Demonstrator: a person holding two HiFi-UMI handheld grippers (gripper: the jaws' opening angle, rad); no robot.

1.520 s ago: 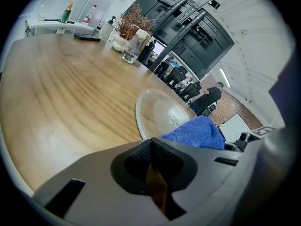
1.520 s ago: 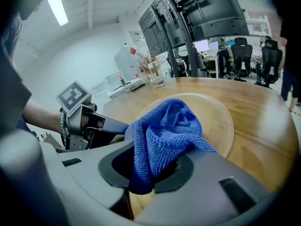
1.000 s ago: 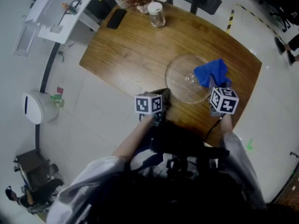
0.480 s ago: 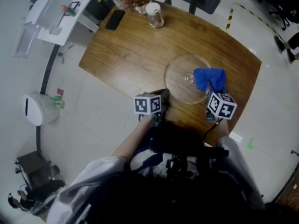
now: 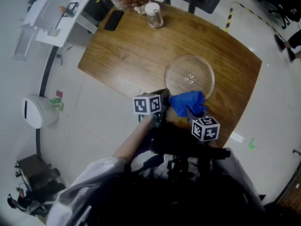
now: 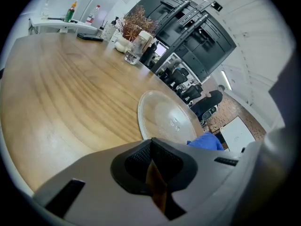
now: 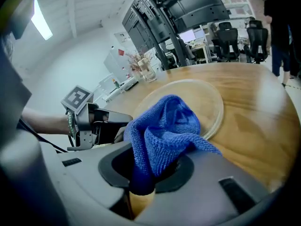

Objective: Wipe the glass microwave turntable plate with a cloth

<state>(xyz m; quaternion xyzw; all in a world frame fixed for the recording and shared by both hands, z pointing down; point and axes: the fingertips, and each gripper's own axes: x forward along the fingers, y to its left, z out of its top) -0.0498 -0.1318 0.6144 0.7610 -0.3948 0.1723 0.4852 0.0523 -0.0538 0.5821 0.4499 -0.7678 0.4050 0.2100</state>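
Right hand-held gripper [image 5: 192, 113] — clamping the cloth [image 5: 187, 102] — hangs beside the plate [image 5: 189, 76].

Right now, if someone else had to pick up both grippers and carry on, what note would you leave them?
Left gripper: jaws together, nothing between them. It sits at the table's near edge, close to the plate's rim, and does not hold the plate.
Right gripper: jaws shut on the blue cloth, which is bunched up.
Glass turntable plate: lies flat on the table with nothing on it. The cloth is at its near rim, off the glass.
Done: cloth is in hand. The glass does not show how much has been wiped.
Left: bring the cloth over the plate and wipe across it.
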